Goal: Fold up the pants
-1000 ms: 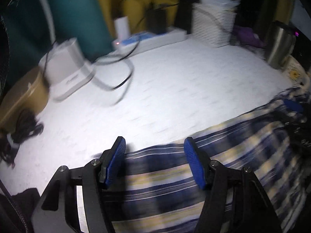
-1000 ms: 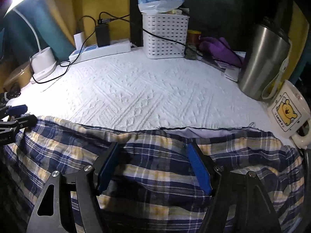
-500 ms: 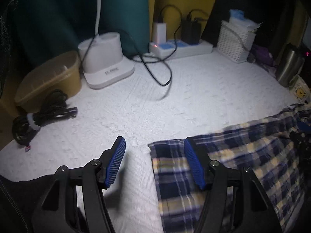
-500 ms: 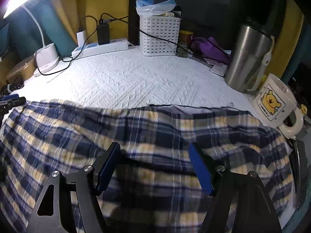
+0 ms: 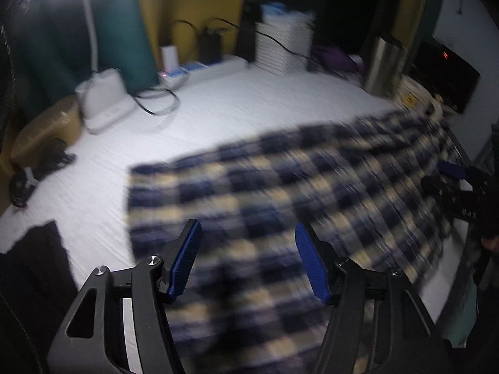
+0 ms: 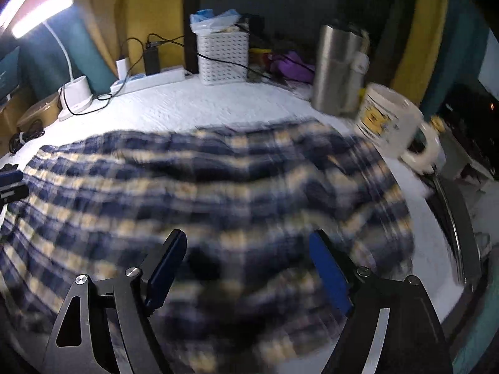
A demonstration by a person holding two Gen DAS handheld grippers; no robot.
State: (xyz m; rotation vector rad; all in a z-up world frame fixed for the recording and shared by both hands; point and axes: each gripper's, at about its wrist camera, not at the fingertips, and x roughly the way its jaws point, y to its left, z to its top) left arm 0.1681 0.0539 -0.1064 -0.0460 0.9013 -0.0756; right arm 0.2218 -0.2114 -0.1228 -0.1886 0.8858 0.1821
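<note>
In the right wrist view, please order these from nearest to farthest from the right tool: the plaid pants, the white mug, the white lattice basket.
1. Blue-and-cream plaid pants, directly under the right tool.
2. White ceramic mug, right side.
3. White plastic lattice basket, far back edge.

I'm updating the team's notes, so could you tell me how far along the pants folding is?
Done: the plaid pants lie spread flat across the white table cover. In hand: nothing; the left gripper and right gripper hover open above the cloth. Left: no finished fold shows.
</note>
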